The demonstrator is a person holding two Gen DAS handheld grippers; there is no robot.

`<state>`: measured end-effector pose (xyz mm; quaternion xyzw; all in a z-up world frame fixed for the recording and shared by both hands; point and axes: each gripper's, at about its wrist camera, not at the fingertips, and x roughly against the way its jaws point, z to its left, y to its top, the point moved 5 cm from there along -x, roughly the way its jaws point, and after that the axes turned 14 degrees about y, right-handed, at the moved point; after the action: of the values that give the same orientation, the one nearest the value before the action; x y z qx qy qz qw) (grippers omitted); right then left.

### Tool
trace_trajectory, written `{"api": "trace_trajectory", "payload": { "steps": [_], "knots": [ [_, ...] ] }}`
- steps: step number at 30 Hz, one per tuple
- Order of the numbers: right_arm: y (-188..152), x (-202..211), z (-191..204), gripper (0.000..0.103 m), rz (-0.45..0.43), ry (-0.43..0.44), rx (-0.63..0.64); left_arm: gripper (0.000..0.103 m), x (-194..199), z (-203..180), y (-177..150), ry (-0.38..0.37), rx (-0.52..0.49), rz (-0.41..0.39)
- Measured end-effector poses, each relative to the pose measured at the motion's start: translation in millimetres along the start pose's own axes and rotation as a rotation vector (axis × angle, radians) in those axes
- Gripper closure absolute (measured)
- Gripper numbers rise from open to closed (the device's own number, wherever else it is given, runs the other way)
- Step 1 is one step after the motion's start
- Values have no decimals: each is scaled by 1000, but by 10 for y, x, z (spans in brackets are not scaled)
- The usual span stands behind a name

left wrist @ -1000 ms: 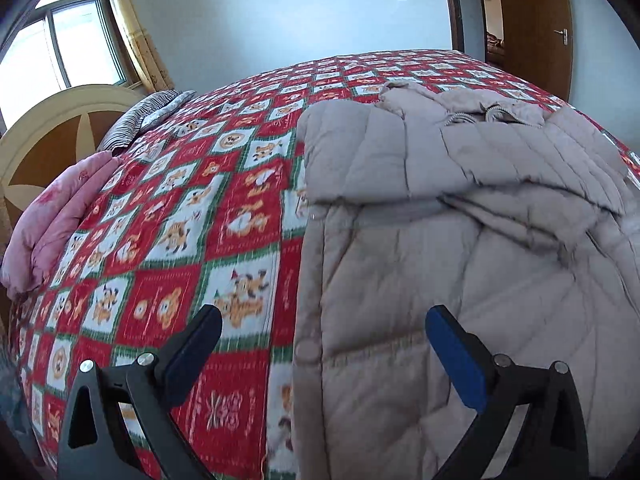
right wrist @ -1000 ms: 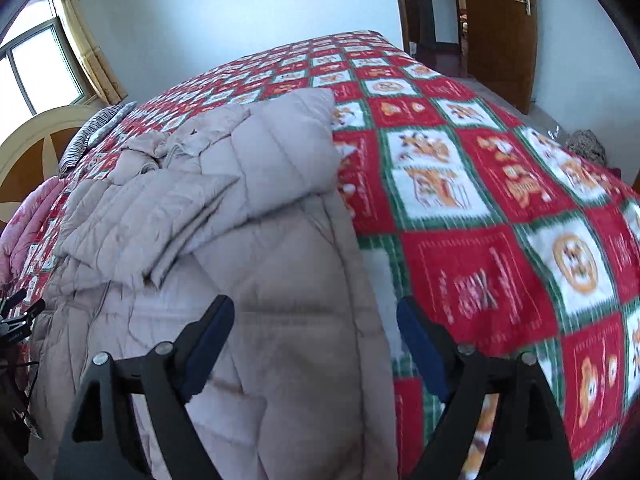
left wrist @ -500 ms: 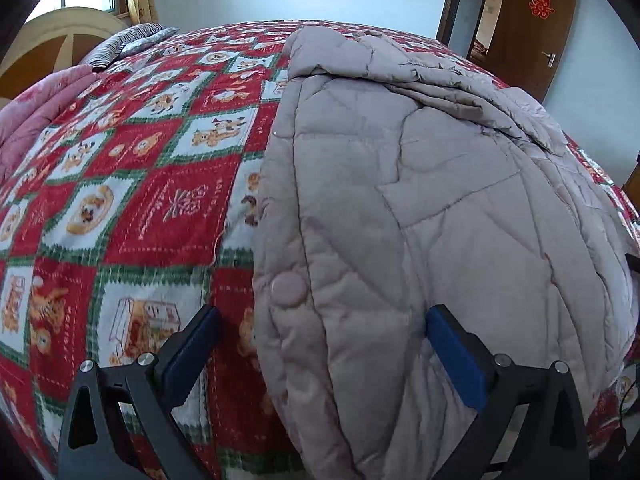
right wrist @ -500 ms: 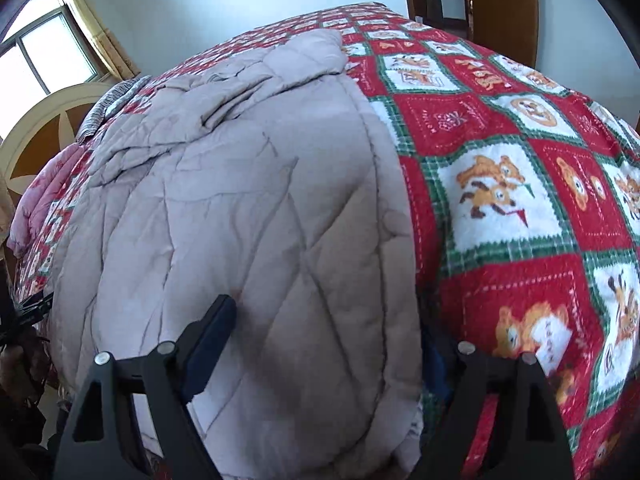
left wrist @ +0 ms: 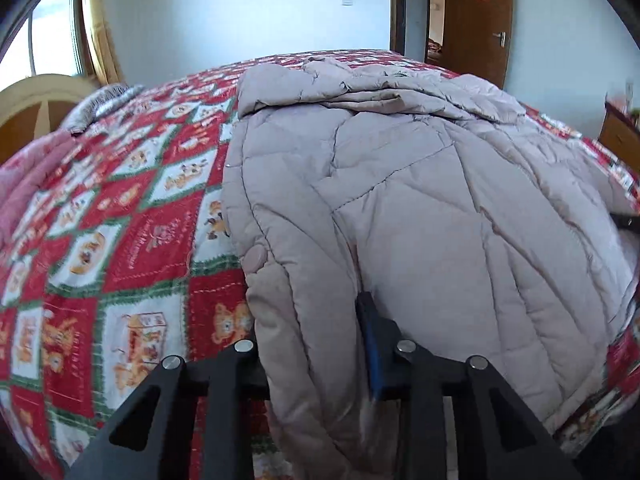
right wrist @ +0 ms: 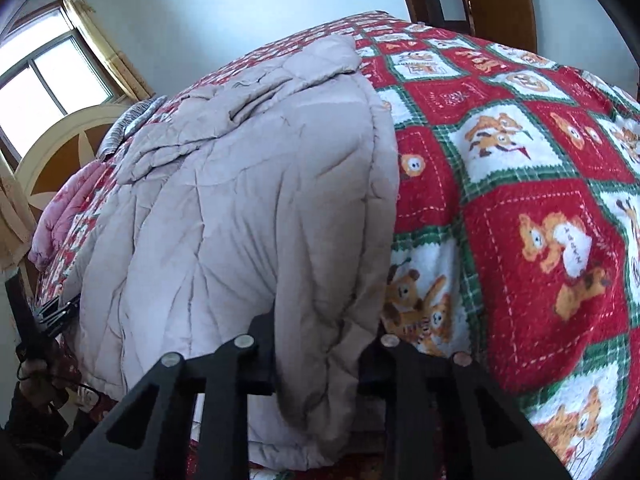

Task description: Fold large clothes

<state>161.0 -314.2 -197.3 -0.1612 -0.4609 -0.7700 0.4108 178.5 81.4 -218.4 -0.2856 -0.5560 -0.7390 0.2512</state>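
Bedspread (left wrist: pixel 132 240); coat (left wrist: pixel 420 208) lengthwise, collar far end

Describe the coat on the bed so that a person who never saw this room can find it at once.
Start at the bed, covered by a red, white and green bear-pattern quilt. The coat lies on it, its hem hanging over the near edge. It is the only plain, pale beige, puffy stitched garment there, unlike the pink bedding near the headboard.

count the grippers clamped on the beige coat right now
2. The left gripper pinches the puffy coat at its hem's left corner; the right gripper pinches the right corner. Both have just closed on it.
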Motion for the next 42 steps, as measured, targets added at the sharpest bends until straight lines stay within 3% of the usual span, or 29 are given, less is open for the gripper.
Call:
{"api": "trace_trajectory", "payload": {
  "steps": [4, 6, 8, 14, 16, 18, 22, 23, 24, 25, 26, 27, 29, 34, 42],
  "knots": [
    [-70, 68, -39, 59, -16, 22, -50, 59, 13, 165, -45, -11, 74, 34],
    [-128, 98, 3, 55, -12, -4, -18, 34, 9, 264, -88, 7, 99, 49],
    [-184, 123, 51, 55, -7, -22, 20, 25, 23, 339, -167, 14, 124, 62],
    [-380, 131, 50, 55, 23, 10, 13, 25, 25, 412, -356, -48, 166, 76],
    [-429, 135, 35, 55, 30, 13, 16, 28, 27, 357, -356, -49, 137, 58],
    [-442, 149, 0, 52, 26, 27, -4, 39, 20, 322, -361, -59, 121, 54],
    [-473, 177, -64, 46, -5, 76, -69, 47, 10, 303, -341, -76, 117, 40],
    [-485, 179, -61, 46, -12, 80, -71, 54, 16, 301, -341, -82, 118, 34],
    [-499, 178, -49, 46, -11, 82, -64, 71, 37, 290, -342, -84, 113, 23],
    [-525, 185, -19, 58, -2, 87, -57, 80, 67, 274, -334, -108, 109, 13],
    [-535, 190, 20, 77, 11, 124, -51, 87, 101, 279, -314, -118, 115, 5],
    [-543, 220, 66, 81, 10, 150, -45, 90, 137, 286, -297, -107, 110, -5],
    [-532, 312, 139, 87, -12, 148, -12, 92, 229, 324, -247, -79, 85, -31],
    [-378, 647, 270, 91, -121, 184, 14, 93, 669, 578, -10, -77, 101, -133],
    [172, 1321, 713, 92, -320, 257, 99, 94, 1440, 786, 598, -155, 147, -306]
  ]
}}
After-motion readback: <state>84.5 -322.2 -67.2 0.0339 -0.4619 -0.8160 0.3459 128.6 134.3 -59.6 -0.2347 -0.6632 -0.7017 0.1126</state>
